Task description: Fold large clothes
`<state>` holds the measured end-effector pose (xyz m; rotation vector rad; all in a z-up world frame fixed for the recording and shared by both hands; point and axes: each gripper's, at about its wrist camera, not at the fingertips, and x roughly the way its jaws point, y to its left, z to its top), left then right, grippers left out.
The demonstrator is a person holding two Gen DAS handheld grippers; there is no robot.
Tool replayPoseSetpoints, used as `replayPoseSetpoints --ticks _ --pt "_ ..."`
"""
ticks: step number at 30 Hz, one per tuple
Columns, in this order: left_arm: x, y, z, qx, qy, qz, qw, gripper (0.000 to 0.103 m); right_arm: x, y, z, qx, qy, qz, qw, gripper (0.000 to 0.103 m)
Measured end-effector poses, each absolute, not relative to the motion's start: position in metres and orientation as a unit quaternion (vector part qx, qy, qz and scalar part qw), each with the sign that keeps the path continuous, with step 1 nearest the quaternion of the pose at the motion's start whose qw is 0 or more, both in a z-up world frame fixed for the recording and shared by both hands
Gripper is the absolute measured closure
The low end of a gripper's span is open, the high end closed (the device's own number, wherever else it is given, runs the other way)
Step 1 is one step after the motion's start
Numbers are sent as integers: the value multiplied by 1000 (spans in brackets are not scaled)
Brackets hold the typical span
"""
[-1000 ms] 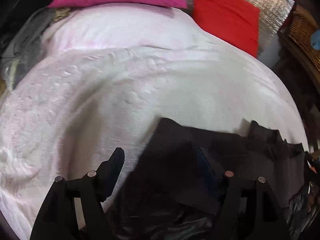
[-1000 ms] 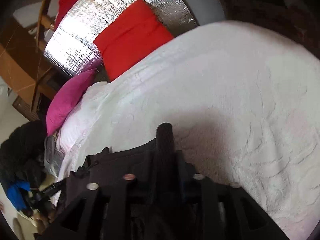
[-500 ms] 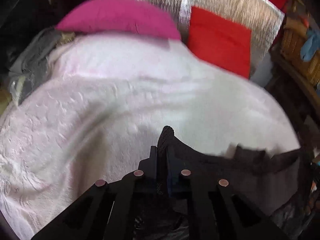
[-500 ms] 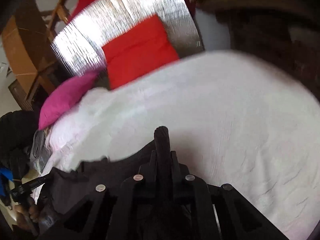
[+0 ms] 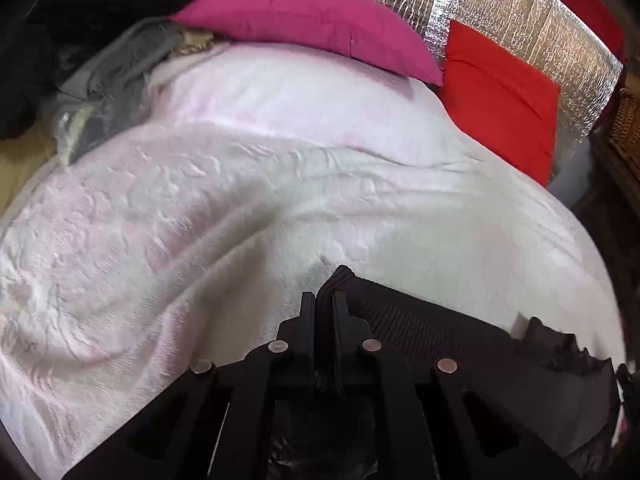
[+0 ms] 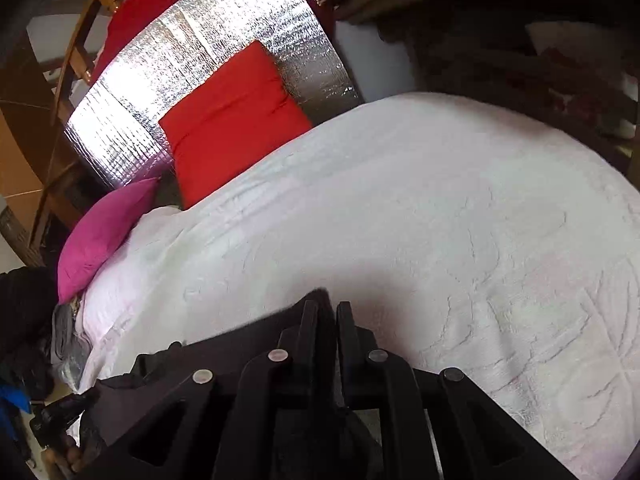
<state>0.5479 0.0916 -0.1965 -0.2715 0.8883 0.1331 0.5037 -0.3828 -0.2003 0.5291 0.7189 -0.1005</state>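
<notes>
A dark ribbed garment (image 5: 432,332) hangs stretched above the near edge of a white bedspread (image 5: 240,208). My left gripper (image 5: 325,300) is shut on one corner of it, and the cloth runs off to the right. In the right wrist view my right gripper (image 6: 326,310) is shut on the other corner of the dark garment (image 6: 224,348), which runs off to the left. The garment's lower part is hidden behind both grippers.
A magenta pillow (image 5: 312,20) and a red pillow (image 5: 500,100) lean on a silver foil headboard (image 5: 520,16) at the far end of the bed. Grey clothes (image 5: 104,84) lie heaped at the bed's far left. A wicker basket (image 5: 628,120) stands at the right.
My left gripper was open one second ago and has shut on the garment's corner. Both grippers have lifted the garment and carried it a little further over the bed.
</notes>
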Motion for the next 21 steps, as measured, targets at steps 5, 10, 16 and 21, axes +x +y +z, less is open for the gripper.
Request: replayPoseSetpoints --ticks 5,10,16,21 --pt "549 86 -205 -119 463 60 876 89 508 -394 -219 304 394 -34 867 95" --pt "535 85 -186 -114 446 85 884 30 500 -393 -207 307 394 -18 866 94" --pt "497 81 -149 -111 434 57 892 27 490 -390 -196 291 421 -6 859 94" --pt "461 73 -145 -63 431 47 899 23 466 -396 -185 302 425 10 853 49"
